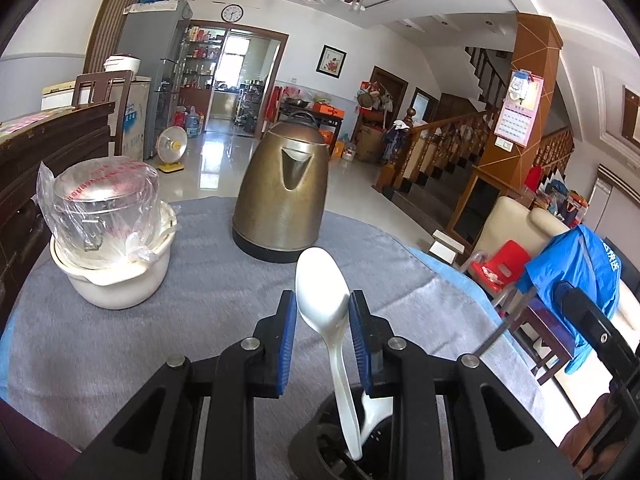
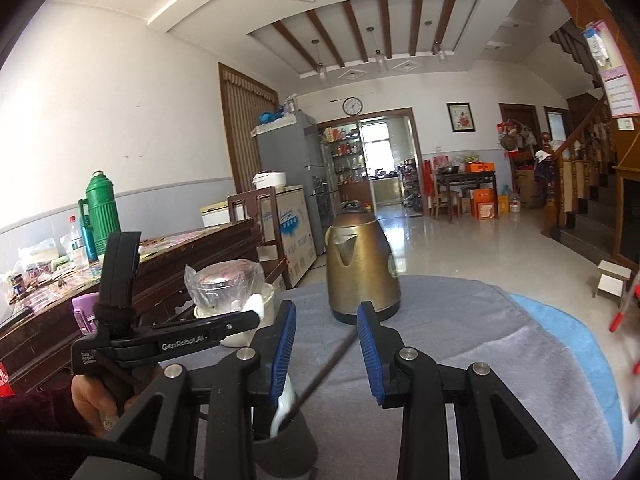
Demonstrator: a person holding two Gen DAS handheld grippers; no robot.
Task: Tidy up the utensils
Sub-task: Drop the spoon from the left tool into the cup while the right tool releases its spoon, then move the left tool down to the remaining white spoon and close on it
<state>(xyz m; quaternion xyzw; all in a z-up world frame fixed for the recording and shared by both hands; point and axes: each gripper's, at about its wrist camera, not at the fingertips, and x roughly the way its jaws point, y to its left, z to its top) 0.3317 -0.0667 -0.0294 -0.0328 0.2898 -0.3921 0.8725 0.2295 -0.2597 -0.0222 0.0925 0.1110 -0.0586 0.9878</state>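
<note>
A white plastic spoon stands bowl-up between the blue pads of my left gripper, its handle reaching down into a dark utensil holder where a second white spoon leans. The pads sit close beside the spoon bowl; contact is unclear. My right gripper is open; a thin dark stick runs up between its fingers from the dark holder, touching neither. The left gripper body shows at the left of the right wrist view.
A brass-coloured kettle stands mid-table on the grey cloth. A white pot holding a bagged glass jar stands at the left. A dark wooden cabinet stands left of the table; chairs stand to the right.
</note>
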